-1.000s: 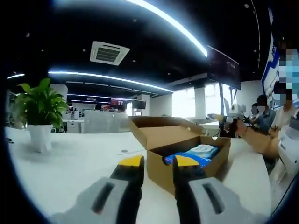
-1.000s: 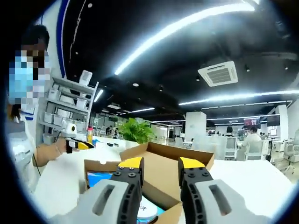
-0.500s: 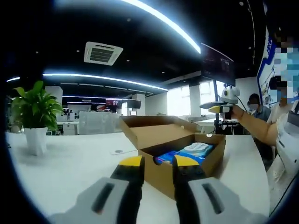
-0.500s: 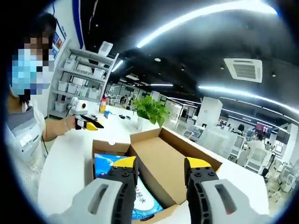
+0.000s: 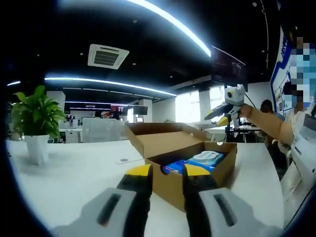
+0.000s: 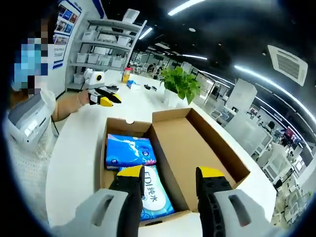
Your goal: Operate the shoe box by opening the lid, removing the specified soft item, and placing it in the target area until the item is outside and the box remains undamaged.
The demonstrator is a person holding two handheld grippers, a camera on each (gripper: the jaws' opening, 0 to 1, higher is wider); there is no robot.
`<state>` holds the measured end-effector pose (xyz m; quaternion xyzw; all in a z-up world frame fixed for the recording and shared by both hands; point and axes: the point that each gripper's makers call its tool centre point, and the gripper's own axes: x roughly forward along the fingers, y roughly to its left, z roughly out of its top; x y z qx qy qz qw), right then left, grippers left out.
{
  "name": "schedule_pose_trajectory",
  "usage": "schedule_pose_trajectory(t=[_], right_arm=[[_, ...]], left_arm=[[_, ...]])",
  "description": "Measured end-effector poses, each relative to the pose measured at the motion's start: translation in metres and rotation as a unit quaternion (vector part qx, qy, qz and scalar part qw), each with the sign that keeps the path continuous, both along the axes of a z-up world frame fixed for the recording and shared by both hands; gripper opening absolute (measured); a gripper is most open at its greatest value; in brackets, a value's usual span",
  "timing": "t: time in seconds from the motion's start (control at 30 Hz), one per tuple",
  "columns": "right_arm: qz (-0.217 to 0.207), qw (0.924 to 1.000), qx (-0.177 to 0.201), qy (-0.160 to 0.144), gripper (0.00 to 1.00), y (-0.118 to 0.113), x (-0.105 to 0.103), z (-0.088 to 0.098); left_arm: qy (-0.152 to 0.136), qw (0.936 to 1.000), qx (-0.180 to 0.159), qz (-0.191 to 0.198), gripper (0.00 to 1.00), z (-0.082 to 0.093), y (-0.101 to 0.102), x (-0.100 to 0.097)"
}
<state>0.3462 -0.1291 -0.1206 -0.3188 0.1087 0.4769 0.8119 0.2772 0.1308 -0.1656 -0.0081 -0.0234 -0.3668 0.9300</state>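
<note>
Brown cardboard shoe box (image 6: 197, 148), lid open, long axis 12–6; I see blue tissue packs (image 6: 131, 150) inside. My right gripper (image 6: 168, 173) above, released; left gripper (image 5: 165, 170) low, released.

Ahead of the right gripper's (image 6: 170, 177) jaws the shoe box (image 6: 197, 148) is matt brown corrugated cardboard, its opened lid plain and rough-looking inside. Between and just beyond those jaws lie two soft packs (image 6: 131, 150) in glossy blue-and-white plastic film that catches the light. Both grippers have matt grey plastic bodies with dark jaws tipped in yellow, and under the left gripper's (image 5: 167, 173) jaws the counter (image 5: 64, 182) is smooth, white and faintly sheened.
</note>
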Motion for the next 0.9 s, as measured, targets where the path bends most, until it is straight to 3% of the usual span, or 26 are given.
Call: schedule_pose_trajectory(t=[0.17,0.37,0.5,0.53,0.6,0.8,0.9], right_arm=[[0.005,0.9984,-0.048,0.03,0.45,0.005,0.004,-0.015],[0.026,0.9932,-0.104,0.045,0.43,0.013,0.002,-0.035],[0.045,0.9857,-0.149,0.064,0.45,0.019,-0.004,-0.052],[0.053,0.9809,-0.169,0.081,0.45,0.02,-0.008,-0.06],[0.062,0.9777,-0.182,0.083,0.45,0.023,-0.009,-0.065],[0.084,0.9569,-0.253,0.115,0.48,0.023,-0.015,-0.091],[0.084,0.9508,-0.269,0.128,0.48,0.027,-0.014,-0.1]], left_arm=[[0.001,1.0,-0.004,0.002,0.24,0.001,0.001,0.0],[0.004,1.0,-0.004,0.001,0.24,-0.001,0.001,0.001],[0.007,1.0,0.001,0.002,0.24,-0.004,0.0,0.003],[0.007,1.0,0.001,0.003,0.24,-0.004,0.0,0.003],[0.007,1.0,0.002,0.002,0.24,-0.004,0.0,0.003],[0.007,1.0,0.001,0.006,0.24,-0.004,0.003,0.004],[0.009,0.9999,0.002,0.007,0.24,-0.005,0.003,0.004]])
